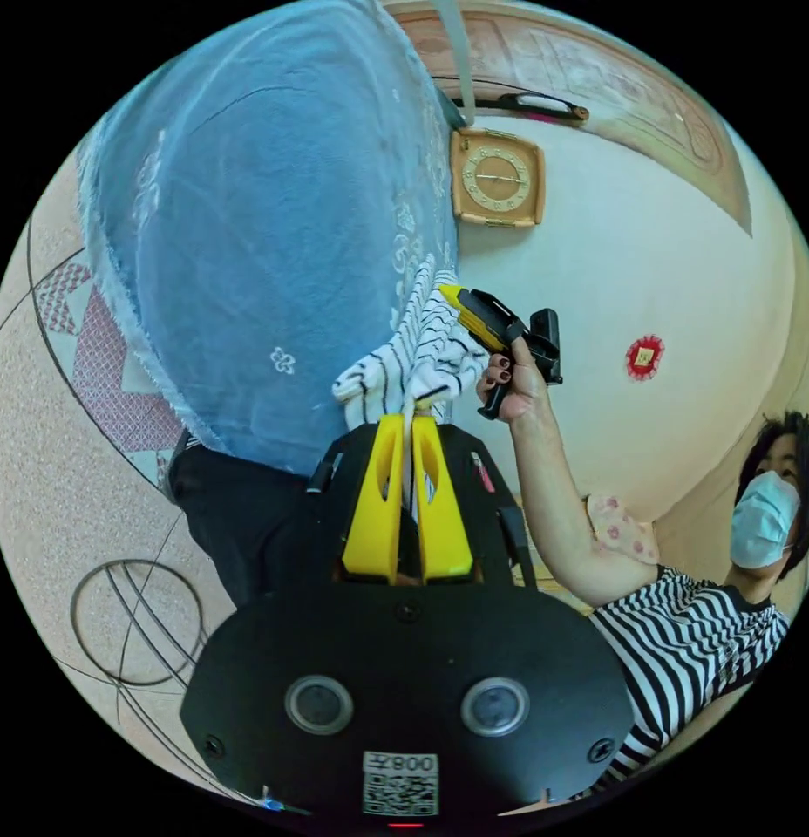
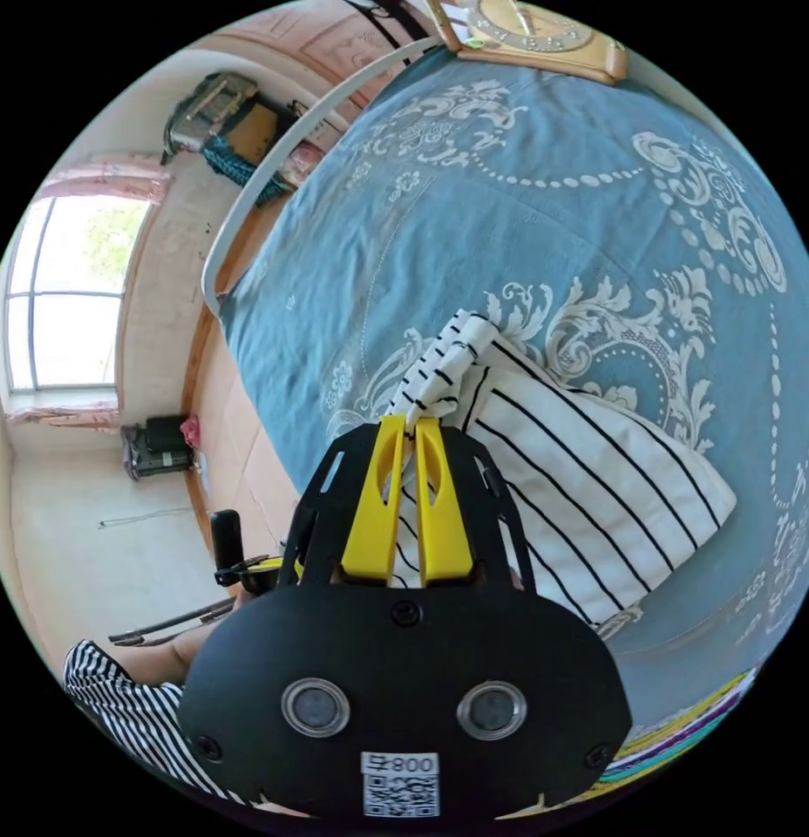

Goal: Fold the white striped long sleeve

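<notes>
The white striped long sleeve [image 2: 588, 488] lies folded on a blue patterned cover [image 2: 544, 218], with one bunched edge lifted. In the right gripper view, my right gripper [image 2: 411, 425] is shut on that bunched edge. In the left gripper view, my left gripper [image 1: 409, 418] is shut on a gathered wad of the same striped cloth [image 1: 422, 357]. The right gripper [image 1: 471, 314], held in a hand [image 1: 513, 388], pinches the top of that wad just beyond. Part of the left gripper [image 2: 248, 562] shows at the lower left of the right gripper view.
The blue cover [image 1: 265, 227] hangs over an edge above patterned flooring [image 1: 64, 488]. A square clock [image 1: 497, 178] hangs on the wall. A person in a striped top [image 1: 683, 636] stands at the right. A window [image 2: 64, 288] and boxes [image 2: 221, 113] are far off.
</notes>
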The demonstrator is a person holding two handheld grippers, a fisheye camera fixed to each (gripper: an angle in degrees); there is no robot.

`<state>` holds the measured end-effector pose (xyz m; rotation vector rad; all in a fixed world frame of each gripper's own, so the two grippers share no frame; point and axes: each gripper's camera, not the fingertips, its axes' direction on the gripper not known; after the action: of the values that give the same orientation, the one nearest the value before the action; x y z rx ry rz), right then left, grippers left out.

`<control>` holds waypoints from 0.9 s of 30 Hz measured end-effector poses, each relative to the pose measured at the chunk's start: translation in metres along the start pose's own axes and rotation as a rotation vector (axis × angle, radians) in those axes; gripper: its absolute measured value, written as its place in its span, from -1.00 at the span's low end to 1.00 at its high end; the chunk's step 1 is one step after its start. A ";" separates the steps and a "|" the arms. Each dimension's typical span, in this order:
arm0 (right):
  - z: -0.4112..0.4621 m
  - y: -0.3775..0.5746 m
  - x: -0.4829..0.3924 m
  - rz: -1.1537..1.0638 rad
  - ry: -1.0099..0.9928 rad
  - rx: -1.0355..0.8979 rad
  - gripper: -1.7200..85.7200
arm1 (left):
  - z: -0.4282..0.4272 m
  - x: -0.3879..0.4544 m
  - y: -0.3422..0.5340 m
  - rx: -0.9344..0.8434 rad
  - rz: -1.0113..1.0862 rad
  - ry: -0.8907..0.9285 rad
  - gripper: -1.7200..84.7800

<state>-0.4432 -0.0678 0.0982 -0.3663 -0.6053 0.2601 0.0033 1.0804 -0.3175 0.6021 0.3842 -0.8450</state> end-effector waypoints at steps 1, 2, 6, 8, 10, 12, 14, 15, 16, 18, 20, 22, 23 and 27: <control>0.000 -0.005 -0.008 -0.023 0.022 -0.004 -0.89 | -0.005 -0.004 -0.002 0.006 -0.007 0.012 -0.92; -0.001 -0.008 -0.015 -0.043 0.034 -0.005 -0.87 | -0.016 -0.009 -0.006 0.018 -0.010 0.020 -0.92; -0.014 -0.010 -0.028 -0.067 -0.002 0.051 -0.84 | -0.049 -0.014 -0.021 -0.002 0.009 -0.025 -0.92; -0.025 -0.007 -0.033 -0.086 -0.091 0.109 -0.85 | -0.060 -0.017 -0.027 -0.015 0.014 -0.027 -0.92; -0.027 -0.006 -0.035 -0.090 -0.151 0.130 -0.87 | -0.071 -0.018 -0.032 -0.021 0.017 -0.030 -0.91; -0.027 -0.005 -0.036 -0.086 -0.174 0.154 -0.89 | -0.084 -0.019 -0.037 -0.027 0.027 -0.029 -0.91; -0.017 -0.007 -0.034 -0.067 -0.172 0.123 -0.90 | -0.090 -0.019 -0.041 -0.037 0.038 -0.035 -0.90; -0.012 -0.008 -0.032 -0.060 -0.173 0.108 -0.91 | -0.093 -0.020 -0.043 -0.048 0.046 -0.038 -0.90; -0.002 -0.011 -0.028 -0.042 -0.163 0.072 -0.92 | -0.094 -0.020 -0.045 -0.053 0.047 -0.042 -0.90; 0.017 -0.015 -0.022 -0.019 -0.119 -0.001 -0.93 | -0.098 -0.024 -0.051 -0.060 0.038 -0.045 -0.89; 0.024 -0.014 -0.009 0.002 -0.197 -0.003 -0.94 | -0.101 -0.027 -0.056 -0.060 0.029 -0.042 -0.87; 0.021 -0.009 -0.005 -0.001 -0.220 0.001 -0.95 | -0.106 -0.030 -0.058 -0.055 0.022 -0.035 -0.85; 0.016 -0.003 -0.007 -0.020 -0.197 0.020 -0.95 | -0.109 -0.031 -0.059 -0.056 0.016 -0.038 -0.84; -0.010 0.037 -0.004 -0.090 -0.241 0.113 -0.94 | -0.116 -0.039 -0.062 -0.097 -0.004 -0.016 -0.72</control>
<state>-0.4455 -0.0381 0.0731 -0.1988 -0.8379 0.2529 -0.0783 1.1442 -0.4068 0.5050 0.4095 -0.8299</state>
